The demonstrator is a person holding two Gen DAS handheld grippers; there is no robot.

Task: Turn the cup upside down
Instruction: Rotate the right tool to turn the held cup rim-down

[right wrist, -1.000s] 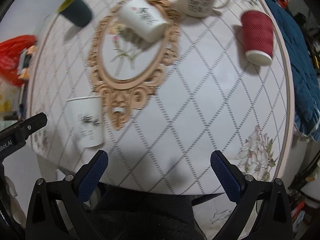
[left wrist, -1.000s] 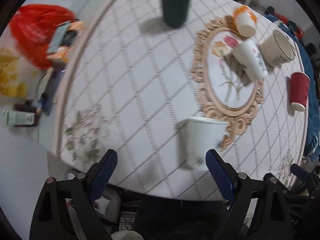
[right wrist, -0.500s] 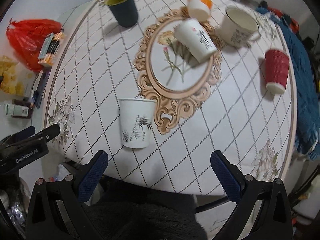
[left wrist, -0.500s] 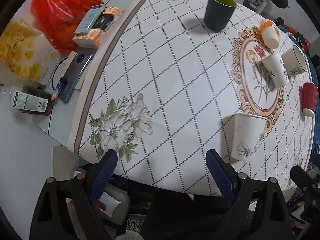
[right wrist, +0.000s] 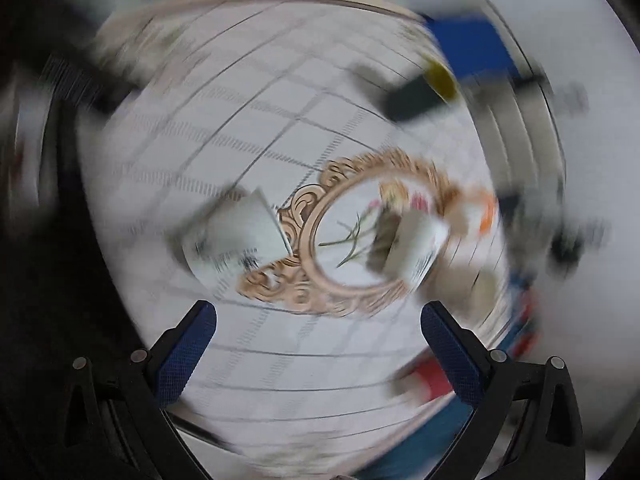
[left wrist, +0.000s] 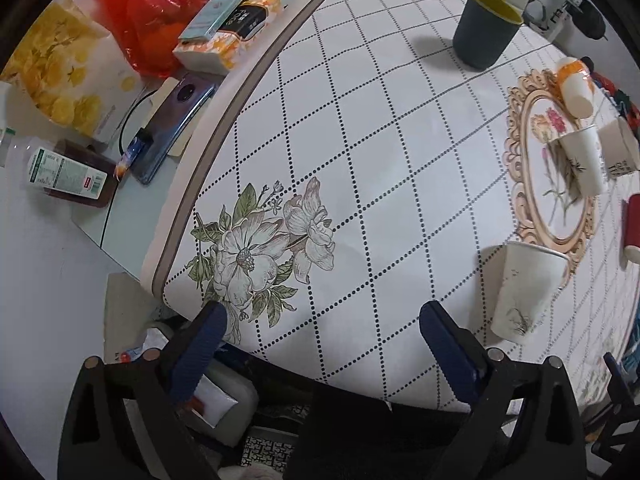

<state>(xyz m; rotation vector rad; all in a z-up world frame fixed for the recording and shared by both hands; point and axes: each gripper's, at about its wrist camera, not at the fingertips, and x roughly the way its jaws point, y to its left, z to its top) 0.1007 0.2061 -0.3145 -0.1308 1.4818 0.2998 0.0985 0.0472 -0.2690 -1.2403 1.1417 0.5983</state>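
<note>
The left gripper [left wrist: 320, 326] is hanging over the near edge of the table [left wrist: 360, 120] with its blue-padded fingers spread wide and grasping nothing. The white paper cup [left wrist: 528, 290] with a grey plant drawing is standing with its mouth up, on the checked cloth just beside the ornate oval print [left wrist: 554, 164], to the right of the left gripper and apart from it. On that oval a second white cup [left wrist: 582, 160] is leaning, and a dark cup with a yellow inside [left wrist: 486, 28] is standing far back.

On the side shelf, a bottle [left wrist: 64, 176] is carrying a green-and-white label and some boxes [left wrist: 228, 20] are lying by a red bag [left wrist: 156, 4]; their writing is too small to read.

The right wrist view is badly blurred. The right gripper [right wrist: 318, 328] is also standing wide apart and empty, and the white paper cup [right wrist: 236, 236] is showing beyond its left finger.
</note>
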